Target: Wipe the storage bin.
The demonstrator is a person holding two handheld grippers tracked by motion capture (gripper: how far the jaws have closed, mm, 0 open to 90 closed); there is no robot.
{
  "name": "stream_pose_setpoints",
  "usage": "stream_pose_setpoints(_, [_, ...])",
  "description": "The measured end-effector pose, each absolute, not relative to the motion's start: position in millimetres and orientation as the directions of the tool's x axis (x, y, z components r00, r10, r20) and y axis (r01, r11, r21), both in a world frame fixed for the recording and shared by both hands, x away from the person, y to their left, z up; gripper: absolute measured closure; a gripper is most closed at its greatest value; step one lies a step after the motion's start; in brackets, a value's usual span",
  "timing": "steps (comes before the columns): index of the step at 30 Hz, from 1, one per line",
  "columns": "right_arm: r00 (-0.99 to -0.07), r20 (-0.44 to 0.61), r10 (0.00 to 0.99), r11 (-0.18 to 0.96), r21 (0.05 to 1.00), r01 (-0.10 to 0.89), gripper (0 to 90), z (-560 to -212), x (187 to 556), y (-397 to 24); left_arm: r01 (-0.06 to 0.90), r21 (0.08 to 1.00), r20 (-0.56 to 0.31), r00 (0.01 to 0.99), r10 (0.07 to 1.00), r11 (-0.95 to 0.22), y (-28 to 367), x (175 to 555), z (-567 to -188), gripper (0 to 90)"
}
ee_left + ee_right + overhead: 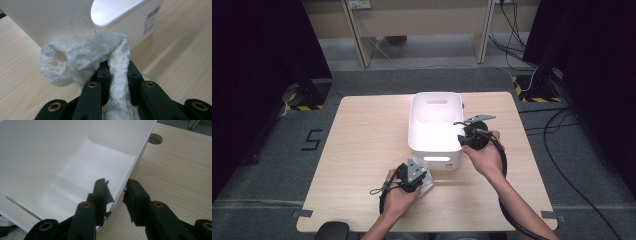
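High view first: at the near left of the wooden surface (362, 150), the person's left hand (398, 197) holds the left claw (422, 176) low over the wood, just in front of the near wall of the white bin (435, 127). A bundle of white cloth (427, 182) shows under and beside that claw, close to the bin's near wall but still outside it. The left gripper view shows the grip plainly: the two black jaws are pressed together on a strip of the white cloth (117, 75), which runs up between them and bunches into a loose, crumpled lump to the left of the jaws. A thin loop of thread (81, 25) stands up from the lump against the bin (50, 20) wall, beside the handle cut-out.

The bin stands at the middle of the surface, its opening upward. At its right rim sits the right claw (464, 137), carried by the right hand (487, 155). In the right gripper view, the right claw (116, 192) straddles the bin's (62, 157) thin white wall, one jaw inside and one outside over the wood, with the rim between them; whether the pads actually press on it I cannot tell.
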State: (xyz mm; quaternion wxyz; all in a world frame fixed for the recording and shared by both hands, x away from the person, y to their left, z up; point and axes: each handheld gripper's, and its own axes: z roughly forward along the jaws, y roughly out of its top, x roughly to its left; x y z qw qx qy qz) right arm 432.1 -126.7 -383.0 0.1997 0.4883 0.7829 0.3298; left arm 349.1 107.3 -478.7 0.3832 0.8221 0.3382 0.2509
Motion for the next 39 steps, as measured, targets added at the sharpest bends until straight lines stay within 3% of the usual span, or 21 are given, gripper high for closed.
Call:
stream_pose_setpoints(24, [-0.446,0.006,0.895,0.309,0.712,0.63,70.4,-383,432,-126,0.266,0.867,0.164,0.646,0.745,-0.422,108,338,-433,77.3])
stream_pose_setpoints(39, [-0.445,0.001,0.895,0.312,0.712,0.629,70.2,-383,432,-125,0.255,0.869,0.167,0.657,0.735,-0.425,99,339,-432,77.2])
